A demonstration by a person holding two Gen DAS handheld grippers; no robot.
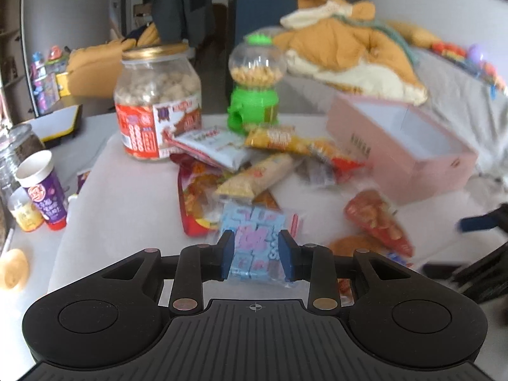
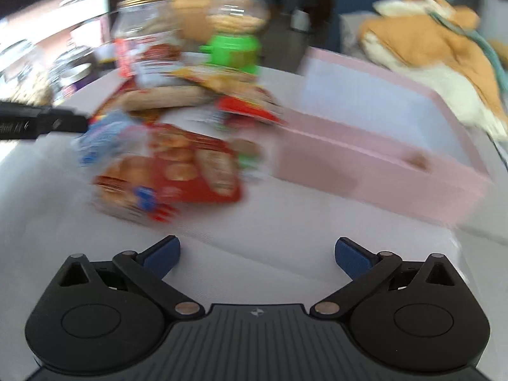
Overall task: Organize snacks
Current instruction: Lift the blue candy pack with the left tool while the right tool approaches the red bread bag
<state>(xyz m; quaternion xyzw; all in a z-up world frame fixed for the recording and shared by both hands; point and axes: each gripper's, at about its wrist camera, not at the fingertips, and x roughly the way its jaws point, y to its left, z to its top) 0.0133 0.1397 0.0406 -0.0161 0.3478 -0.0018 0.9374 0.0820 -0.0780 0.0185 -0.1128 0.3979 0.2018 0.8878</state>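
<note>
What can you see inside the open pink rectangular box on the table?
The pink box shows only bare pale inner walls and floor in both views; no snack lies in the visible part. Its near wall hides the front strip of the floor.

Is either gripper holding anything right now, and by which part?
The left gripper pinches the blue and pink snack packet by its near end. The right gripper is open and holds nothing.

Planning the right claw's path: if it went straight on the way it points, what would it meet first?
The right claw, open and empty, would probably meet bare table first, then the red snack packet or the pink box; blur makes depth unclear.
</note>
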